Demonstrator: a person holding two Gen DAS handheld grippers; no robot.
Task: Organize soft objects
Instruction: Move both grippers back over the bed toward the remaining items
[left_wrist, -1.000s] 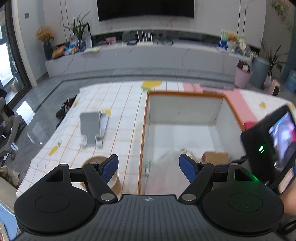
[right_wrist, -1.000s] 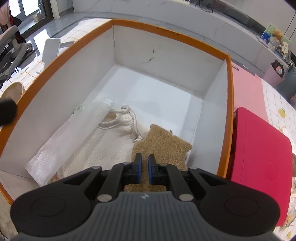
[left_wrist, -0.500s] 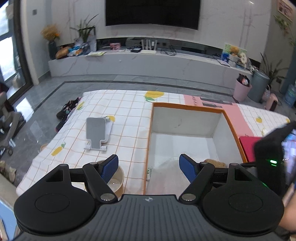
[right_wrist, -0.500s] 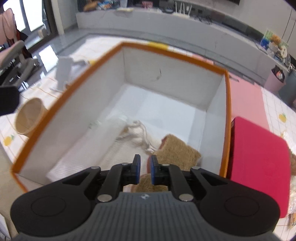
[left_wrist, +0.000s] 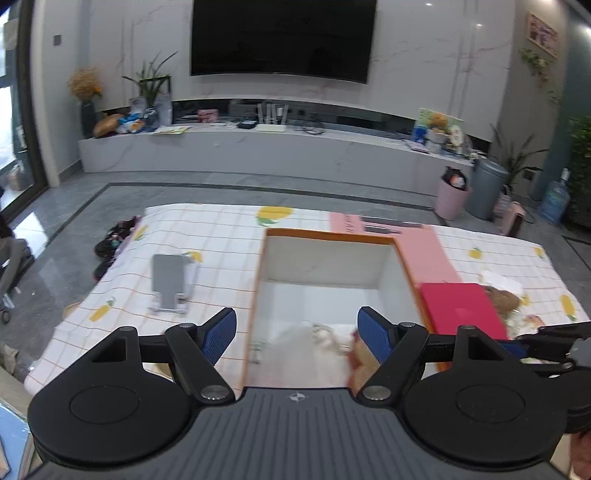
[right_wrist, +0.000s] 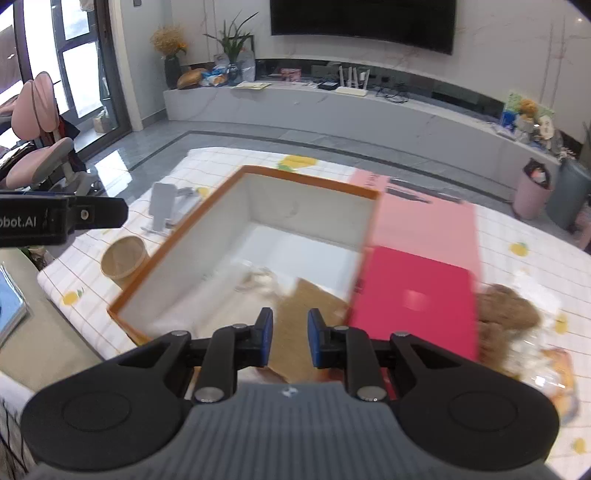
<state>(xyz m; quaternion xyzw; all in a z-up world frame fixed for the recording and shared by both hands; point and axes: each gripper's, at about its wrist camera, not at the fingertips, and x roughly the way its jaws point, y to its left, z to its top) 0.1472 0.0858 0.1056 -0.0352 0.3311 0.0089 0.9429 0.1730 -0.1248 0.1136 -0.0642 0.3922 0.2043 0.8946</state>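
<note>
An orange-rimmed white box (right_wrist: 177, 243) holds a brown fibre pad (right_wrist: 306, 302) and a white soft bundle (right_wrist: 258, 277), both blurred. My right gripper (right_wrist: 290, 341) hovers above the box's near end. Its jaws are opening a little, with nothing between them. In the left wrist view the box (left_wrist: 321, 266) lies ahead, with the white bundle (left_wrist: 321, 332) and pad (left_wrist: 360, 354) inside. My left gripper (left_wrist: 297, 334) stands wide open and empty above the near rim. A brown plush toy (right_wrist: 506, 306) lies on the tablecloth right of a red box (right_wrist: 413, 299).
A pink lid (right_wrist: 424, 225) lies behind the red box. A tan bowl (right_wrist: 123, 258) and a grey phone stand (right_wrist: 162, 208) sit left of the white box. Plastic-wrapped items (right_wrist: 546, 369) lie at the right. The left gripper's body (right_wrist: 62, 219) shows at the left edge.
My right gripper has risen out of the box and its jaws have parted slightly; the brown pad stays in the box. My left gripper has risen and tipped up, still open.
</note>
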